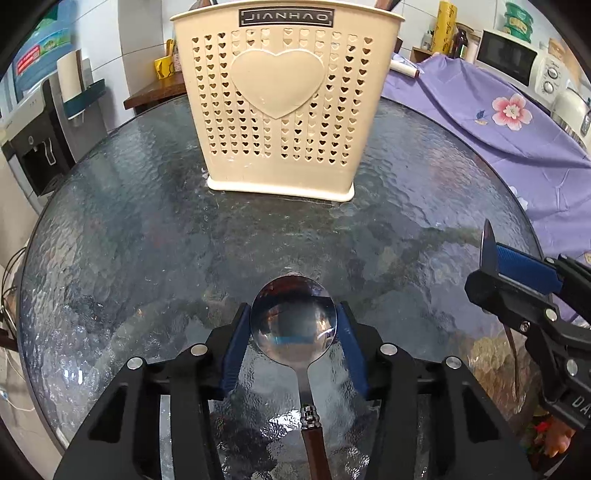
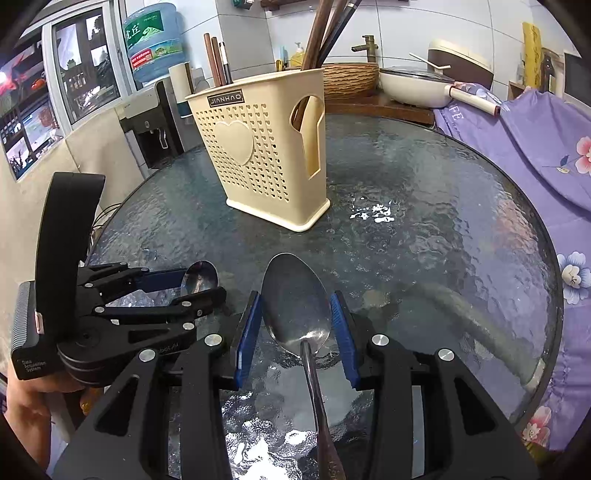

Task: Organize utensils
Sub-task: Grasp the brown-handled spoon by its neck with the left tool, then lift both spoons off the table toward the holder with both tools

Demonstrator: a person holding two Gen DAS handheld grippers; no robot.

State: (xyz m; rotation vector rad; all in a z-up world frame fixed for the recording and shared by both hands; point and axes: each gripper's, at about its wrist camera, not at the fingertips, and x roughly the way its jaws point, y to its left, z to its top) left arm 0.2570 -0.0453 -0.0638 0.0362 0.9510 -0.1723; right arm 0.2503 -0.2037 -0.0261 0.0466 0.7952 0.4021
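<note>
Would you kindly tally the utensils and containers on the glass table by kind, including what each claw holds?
Spoons: 2, a round one between the left claw's pads and an oval one in the right claw.
Utensil holders: 1, the beige basket.
Sticks standing in the basket: exact number unclear.
Total counted: 3.

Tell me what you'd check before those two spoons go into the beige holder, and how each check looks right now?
1. Right gripper clamped on the plain metal spoon: ok, pads press the bowl's edges.
2. Left gripper gripping the brown-handled spoon: cannot tell, pads sit at the bowl's sides.
3. Utensil holder upright on the glass table: ok.
4. Room inside the holder: cannot tell, chopsticks already stand in it.
5. Table between spoons and holder free: ok.
</note>
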